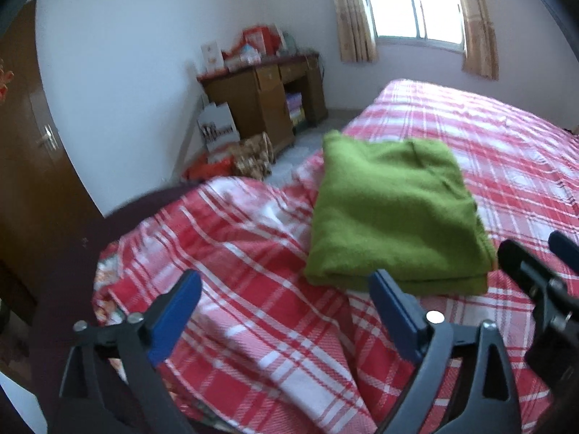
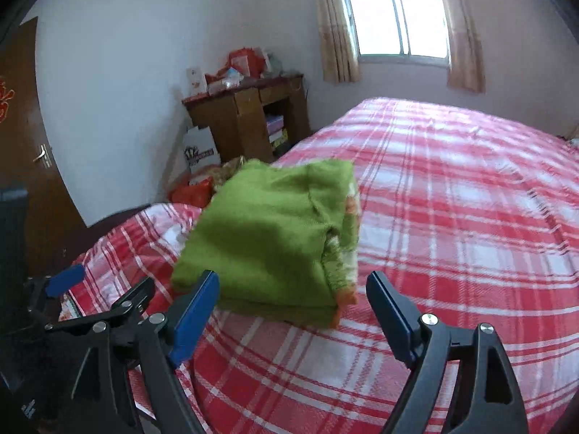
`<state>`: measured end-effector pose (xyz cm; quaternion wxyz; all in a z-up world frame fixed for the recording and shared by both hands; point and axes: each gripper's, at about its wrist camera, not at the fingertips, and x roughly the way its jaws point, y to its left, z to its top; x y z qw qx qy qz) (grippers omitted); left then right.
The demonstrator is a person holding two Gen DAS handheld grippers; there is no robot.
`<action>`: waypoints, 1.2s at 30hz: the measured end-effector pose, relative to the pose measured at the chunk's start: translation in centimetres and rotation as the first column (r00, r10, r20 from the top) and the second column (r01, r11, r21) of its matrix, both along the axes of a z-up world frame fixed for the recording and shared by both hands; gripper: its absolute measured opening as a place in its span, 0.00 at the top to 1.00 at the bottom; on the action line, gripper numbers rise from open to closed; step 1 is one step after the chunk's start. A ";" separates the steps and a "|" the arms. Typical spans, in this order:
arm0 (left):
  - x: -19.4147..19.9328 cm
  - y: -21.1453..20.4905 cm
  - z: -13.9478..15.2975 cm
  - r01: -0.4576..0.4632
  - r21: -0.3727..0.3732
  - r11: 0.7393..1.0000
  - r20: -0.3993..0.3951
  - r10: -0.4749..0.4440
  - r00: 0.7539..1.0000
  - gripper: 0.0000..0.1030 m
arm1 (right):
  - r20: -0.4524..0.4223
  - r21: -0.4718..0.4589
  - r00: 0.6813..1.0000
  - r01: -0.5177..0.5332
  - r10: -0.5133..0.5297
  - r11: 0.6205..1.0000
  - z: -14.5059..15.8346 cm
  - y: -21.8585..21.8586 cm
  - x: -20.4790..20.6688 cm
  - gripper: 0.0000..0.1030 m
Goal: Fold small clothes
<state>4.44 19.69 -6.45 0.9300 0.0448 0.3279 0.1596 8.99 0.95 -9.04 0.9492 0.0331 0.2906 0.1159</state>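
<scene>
Right wrist: green garment's [image 2: 267, 231] floral edge [image 2: 345, 242].

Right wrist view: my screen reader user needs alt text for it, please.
A folded green garment with a floral-patterned edge lies on a red-and-white plaid bedspread, just beyond the open right gripper, which holds nothing. The left gripper shows at the lower left; a wooden desk and curtained window stand behind.

plaid bedspread [image 2: 452, 217] | wood desk [image 2: 246, 115] by wall | curtained window [image 2: 394, 18] | door [image 1: 21, 152] at left
</scene>
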 end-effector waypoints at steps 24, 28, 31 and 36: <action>-6.6 -2.2 8.2 0.099 -0.061 0.993 0.218 -0.084 0.972 0.00 | 0.221 0.026 0.968 0.114 -0.117 0.993 9.2 -2.8 -7.7 0.18; -7.2 -3.1 8.9 0.102 -0.026 0.994 0.232 -0.093 0.968 0.00 | 0.240 0.062 0.958 0.144 -0.155 0.988 10.0 -4.0 -8.8 0.18; -7.9 -3.2 9.7 0.099 -0.012 0.995 0.263 -0.092 0.960 0.00 | 0.268 0.081 0.949 0.151 -0.168 0.985 10.7 -4.5 -9.3 0.17; -8.4 -3.1 10.4 0.086 -0.010 0.996 0.289 -0.080 0.954 0.00 | 0.303 0.075 0.939 0.144 -0.160 0.987 11.3 -4.2 -10.1 0.17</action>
